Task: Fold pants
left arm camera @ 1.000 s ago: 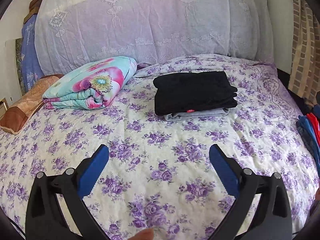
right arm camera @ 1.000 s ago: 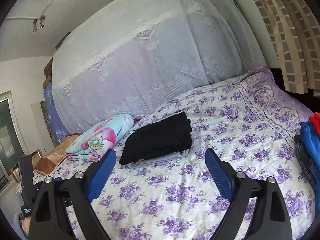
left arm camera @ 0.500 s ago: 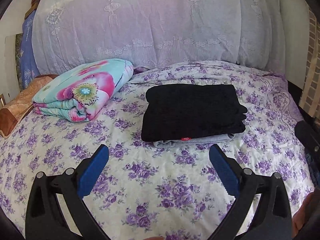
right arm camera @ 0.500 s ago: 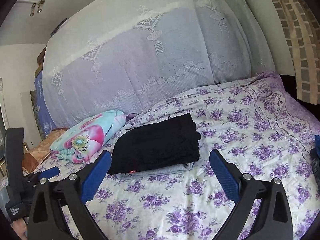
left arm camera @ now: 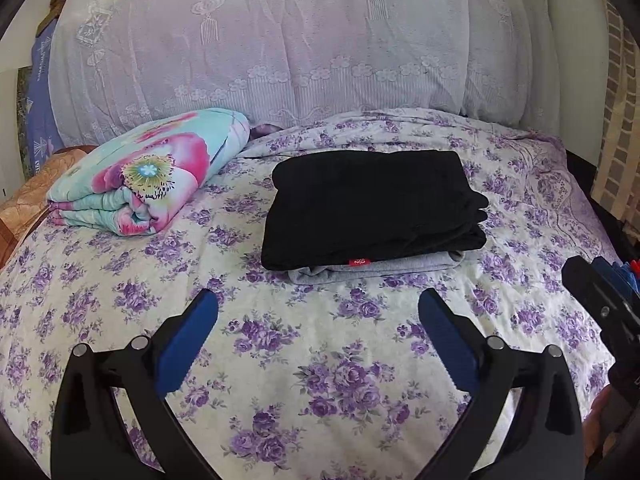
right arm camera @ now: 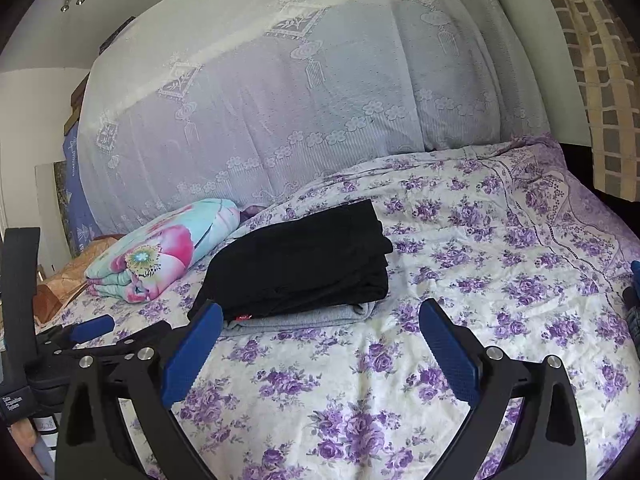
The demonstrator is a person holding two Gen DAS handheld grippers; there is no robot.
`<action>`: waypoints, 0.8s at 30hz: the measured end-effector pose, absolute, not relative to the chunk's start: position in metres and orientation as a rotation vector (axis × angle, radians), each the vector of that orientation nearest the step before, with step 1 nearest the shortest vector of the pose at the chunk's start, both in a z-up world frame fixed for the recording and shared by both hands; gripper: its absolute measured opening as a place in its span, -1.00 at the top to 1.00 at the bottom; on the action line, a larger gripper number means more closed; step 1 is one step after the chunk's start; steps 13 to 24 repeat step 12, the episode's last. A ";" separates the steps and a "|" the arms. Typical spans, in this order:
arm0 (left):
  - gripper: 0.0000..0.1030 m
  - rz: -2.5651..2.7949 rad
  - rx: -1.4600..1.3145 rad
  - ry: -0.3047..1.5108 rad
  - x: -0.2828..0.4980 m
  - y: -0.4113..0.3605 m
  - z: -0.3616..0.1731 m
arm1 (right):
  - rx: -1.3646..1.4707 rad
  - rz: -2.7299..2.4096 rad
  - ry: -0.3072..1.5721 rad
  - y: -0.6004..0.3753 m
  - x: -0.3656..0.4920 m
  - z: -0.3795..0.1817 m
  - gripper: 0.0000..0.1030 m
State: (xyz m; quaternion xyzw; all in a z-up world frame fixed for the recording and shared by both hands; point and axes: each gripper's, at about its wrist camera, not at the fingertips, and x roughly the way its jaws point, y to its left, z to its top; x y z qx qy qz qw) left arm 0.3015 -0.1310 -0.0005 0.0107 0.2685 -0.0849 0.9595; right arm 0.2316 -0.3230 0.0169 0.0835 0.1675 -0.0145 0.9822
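Left wrist view: my left gripper [left arm camera: 318, 320] gapes wide, holding nothing; the folded black pants [left arm camera: 372, 208] sit just beyond, atop a grey garment [left arm camera: 376, 270]. A low grab might snag grey too.

Right wrist view: my right gripper [right arm camera: 320, 332] is equally spread and unladen, the pants [right arm camera: 296, 264] far-left of it; a lopsided pull could undo their folds.

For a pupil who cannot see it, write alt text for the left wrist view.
The open left gripper hovers over a purple-flowered bedspread, empty, facing folded black pants stacked on a folded grey garment. A folded floral quilt lies left.
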 end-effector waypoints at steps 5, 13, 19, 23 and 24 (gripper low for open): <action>-0.90 -0.174 0.042 0.518 0.298 -0.130 0.002 | 0.167 -0.025 0.340 -0.322 0.231 0.016 -0.92; -0.90 -0.183 0.043 0.541 0.298 -0.130 -0.002 | 0.166 -0.026 0.338 -0.322 0.231 0.015 -0.92; -0.90 -0.183 0.043 0.541 0.298 -0.130 -0.002 | 0.166 -0.026 0.338 -0.322 0.231 0.015 -0.92; -0.90 -0.183 0.043 0.541 0.298 -0.130 -0.002 | 0.166 -0.026 0.338 -0.322 0.231 0.015 -0.92; -0.90 -0.183 0.043 0.541 0.298 -0.130 -0.002 | 0.166 -0.026 0.338 -0.322 0.231 0.015 -0.92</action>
